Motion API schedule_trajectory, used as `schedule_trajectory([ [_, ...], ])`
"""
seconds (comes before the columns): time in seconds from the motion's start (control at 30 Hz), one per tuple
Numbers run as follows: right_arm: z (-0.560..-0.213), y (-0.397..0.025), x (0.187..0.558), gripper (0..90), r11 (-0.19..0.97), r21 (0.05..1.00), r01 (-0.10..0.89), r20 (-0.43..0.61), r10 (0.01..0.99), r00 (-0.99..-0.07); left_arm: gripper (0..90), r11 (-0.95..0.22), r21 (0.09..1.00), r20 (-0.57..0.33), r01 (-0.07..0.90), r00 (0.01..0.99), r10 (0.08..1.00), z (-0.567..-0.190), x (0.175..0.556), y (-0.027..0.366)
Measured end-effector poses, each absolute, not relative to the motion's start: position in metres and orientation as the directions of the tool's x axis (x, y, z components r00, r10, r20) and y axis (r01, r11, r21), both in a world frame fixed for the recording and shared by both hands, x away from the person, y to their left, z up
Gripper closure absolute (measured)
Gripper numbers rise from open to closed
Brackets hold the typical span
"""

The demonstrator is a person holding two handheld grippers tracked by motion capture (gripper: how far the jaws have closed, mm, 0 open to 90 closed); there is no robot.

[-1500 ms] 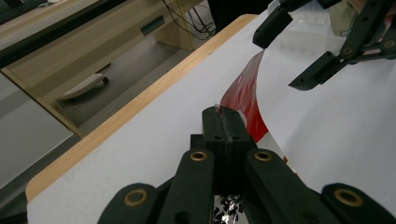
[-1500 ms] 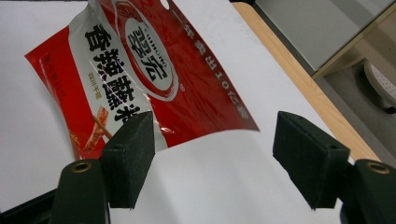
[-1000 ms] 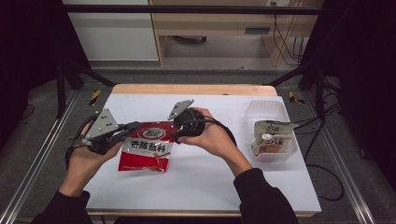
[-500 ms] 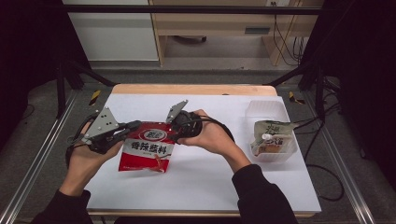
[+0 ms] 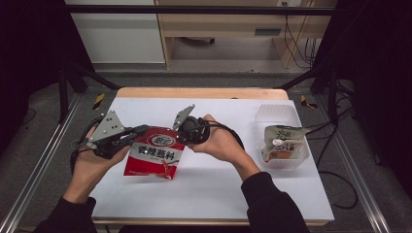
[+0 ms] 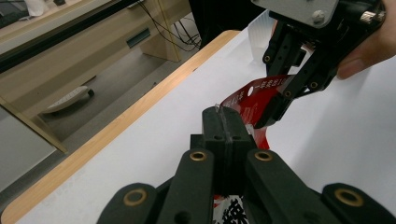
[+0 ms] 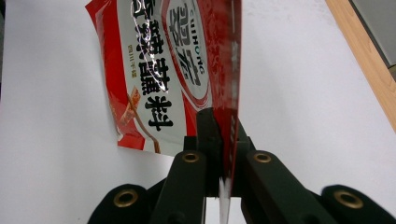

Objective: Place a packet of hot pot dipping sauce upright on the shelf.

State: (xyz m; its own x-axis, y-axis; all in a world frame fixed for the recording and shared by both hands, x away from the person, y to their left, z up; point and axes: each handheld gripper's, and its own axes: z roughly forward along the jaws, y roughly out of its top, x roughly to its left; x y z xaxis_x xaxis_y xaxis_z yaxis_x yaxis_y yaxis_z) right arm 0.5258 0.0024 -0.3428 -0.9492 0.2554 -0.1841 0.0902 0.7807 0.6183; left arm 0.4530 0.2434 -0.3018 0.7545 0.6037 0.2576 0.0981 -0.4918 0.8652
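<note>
Two tools clenched on one red sauce packet [image 5: 155, 154]: left tool [image 5: 142, 130] pinches its top left corner, right tool [image 5: 180, 132] its top right edge. Packet hangs above the white worktop [image 5: 214, 179].

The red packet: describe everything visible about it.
The red packet is a flat, glossy plastic sachet with a white label panel, black Chinese characters and a hang hole in its top strip. It hangs upright above the white table, printed face toward the person, pinched at its top edge by the left tool and right tool.
</note>
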Motion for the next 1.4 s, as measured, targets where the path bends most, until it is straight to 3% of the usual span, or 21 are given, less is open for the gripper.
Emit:
schedule_trajectory([
  [0.07, -0.343, 0.002, 0.526, 89.7, 0.783, 0.616, 0.091, -0.182, 0.253, -0.950, 90.0, -0.479, 0.872, 0.250, 0.101, 0.749, 0.614, -0.303, 0.454, 0.245],
  [0.1, -0.343, 0.002, 0.526, 89.8, 0.784, 0.615, 0.091, -0.180, 0.252, -0.951, 79.2, -0.472, 0.876, 0.248, 0.104, 0.741, 0.624, -0.304, 0.455, 0.245],
  [0.4, -0.343, 0.000, 0.528, 90.0, 0.784, 0.612, 0.107, -0.185, 0.273, -0.944, 39.9, -0.462, 0.878, 0.249, 0.120, 0.710, 0.659, -0.322, 0.458, 0.251],
  [0.8, -0.334, -0.007, 0.528, 90.0, 0.766, 0.627, 0.139, -0.158, 0.300, -0.941, 12.5, -0.439, 0.873, 0.183, 0.211, 0.693, 0.697, -0.363, 0.461, 0.269],
  [0.97, -0.325, -0.012, 0.521, 90.0, 0.758, 0.635, 0.149, -0.142, 0.303, -0.942, 6.6, -0.441, 0.867, 0.166, 0.233, 0.699, 0.696, -0.379, 0.459, 0.278],
  [1.4, -0.278, -0.051, 0.516, 90.0, 0.771, 0.622, 0.134, -0.188, 0.313, -0.931, 6.0, -0.446, 0.840, 0.146, 0.310, 0.663, 0.735, -0.416, 0.459, 0.292],
])
